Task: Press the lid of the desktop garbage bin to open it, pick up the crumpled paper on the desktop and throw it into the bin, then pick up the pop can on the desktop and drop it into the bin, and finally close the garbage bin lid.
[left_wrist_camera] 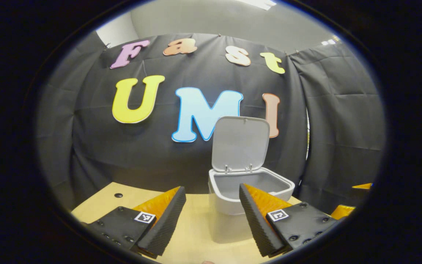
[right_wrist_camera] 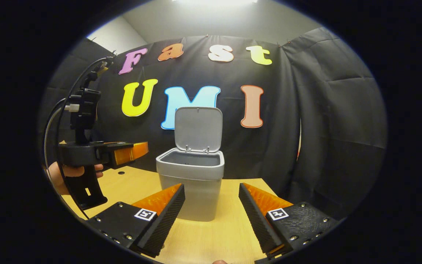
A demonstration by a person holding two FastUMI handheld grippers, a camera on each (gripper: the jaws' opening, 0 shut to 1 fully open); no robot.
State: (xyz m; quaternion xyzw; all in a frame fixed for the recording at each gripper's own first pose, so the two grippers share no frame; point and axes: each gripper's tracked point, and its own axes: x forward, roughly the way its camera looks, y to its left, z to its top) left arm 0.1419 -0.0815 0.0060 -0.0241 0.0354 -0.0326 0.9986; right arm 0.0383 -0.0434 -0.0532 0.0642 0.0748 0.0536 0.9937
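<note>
The grey desktop bin (right_wrist_camera: 191, 183) stands on the wooden table with its lid (right_wrist_camera: 198, 128) swung up and upright against the back wall. My right gripper (right_wrist_camera: 211, 207) hovers low in front of the bin, open, with nothing between its fingers. In the left gripper view the bin (left_wrist_camera: 229, 205) sits just beyond my fingertips, its lid (left_wrist_camera: 240, 143) raised and its grey inside showing. My left gripper (left_wrist_camera: 213, 211) is open and holds nothing. In the right gripper view, the left gripper (right_wrist_camera: 143, 149) floats to the left of the bin's rim, held by a hand (right_wrist_camera: 62, 174).
The light wooden table (right_wrist_camera: 233, 227) runs back to the black cloth wall right behind the bin. A small dark hole (left_wrist_camera: 118, 195) marks the tabletop at the far left. A cable (right_wrist_camera: 51, 121) loops off the left gripper's handle. Orange parts of the other gripper (left_wrist_camera: 343, 211) peek in at the left gripper view's right edge.
</note>
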